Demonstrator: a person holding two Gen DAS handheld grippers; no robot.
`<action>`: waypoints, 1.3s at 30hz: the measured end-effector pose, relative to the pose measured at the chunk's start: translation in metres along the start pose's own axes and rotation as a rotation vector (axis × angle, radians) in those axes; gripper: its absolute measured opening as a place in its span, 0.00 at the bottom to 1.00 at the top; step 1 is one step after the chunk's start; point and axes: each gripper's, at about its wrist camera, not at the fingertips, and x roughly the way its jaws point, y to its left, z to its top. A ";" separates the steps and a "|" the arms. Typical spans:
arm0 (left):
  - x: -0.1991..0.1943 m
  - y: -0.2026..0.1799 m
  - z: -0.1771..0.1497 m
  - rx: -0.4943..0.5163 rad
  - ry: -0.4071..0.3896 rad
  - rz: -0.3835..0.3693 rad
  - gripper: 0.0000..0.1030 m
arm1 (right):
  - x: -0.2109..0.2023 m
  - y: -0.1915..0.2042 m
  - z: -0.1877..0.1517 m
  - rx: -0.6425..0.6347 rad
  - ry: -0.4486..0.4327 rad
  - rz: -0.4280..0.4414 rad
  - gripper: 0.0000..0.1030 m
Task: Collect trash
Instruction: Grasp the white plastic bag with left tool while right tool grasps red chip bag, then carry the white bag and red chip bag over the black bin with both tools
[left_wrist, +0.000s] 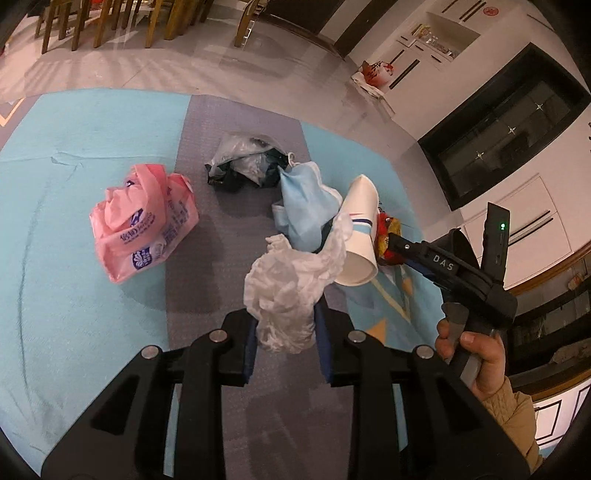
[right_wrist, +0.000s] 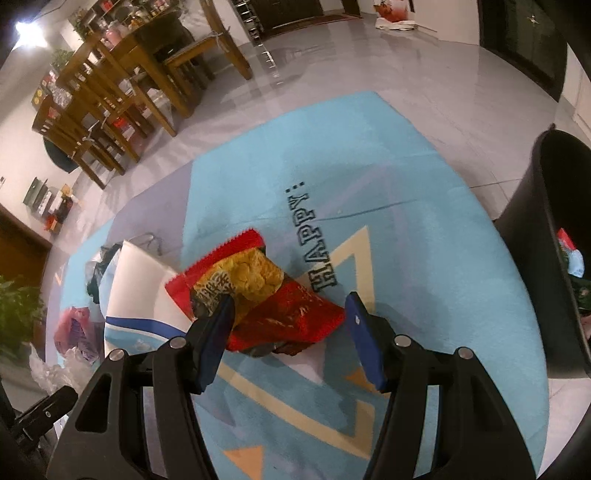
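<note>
Your left gripper clenches a crumpled white plastic bag above the blue rug, while your right gripper is spread wide around a red snack wrapper lying beside a tipped paper cup, a black bin at far right

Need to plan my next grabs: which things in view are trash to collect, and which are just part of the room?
Job:
white plastic bag, held in the left gripper
red snack wrapper, between the open right gripper
paper cup
blue face mask
pink tissue pack
dark crumpled bag
black bin

Just there:
rug
dining chairs
potted plant
</note>
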 end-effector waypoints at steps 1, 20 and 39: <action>0.000 0.001 0.000 -0.001 0.001 0.003 0.27 | 0.001 0.002 -0.001 -0.017 0.005 -0.006 0.59; -0.008 -0.022 -0.002 0.048 -0.033 0.042 0.28 | -0.043 -0.002 -0.022 -0.113 -0.069 -0.021 0.10; -0.003 -0.144 -0.037 0.359 -0.134 0.110 0.29 | -0.140 -0.066 -0.044 -0.053 -0.247 0.058 0.10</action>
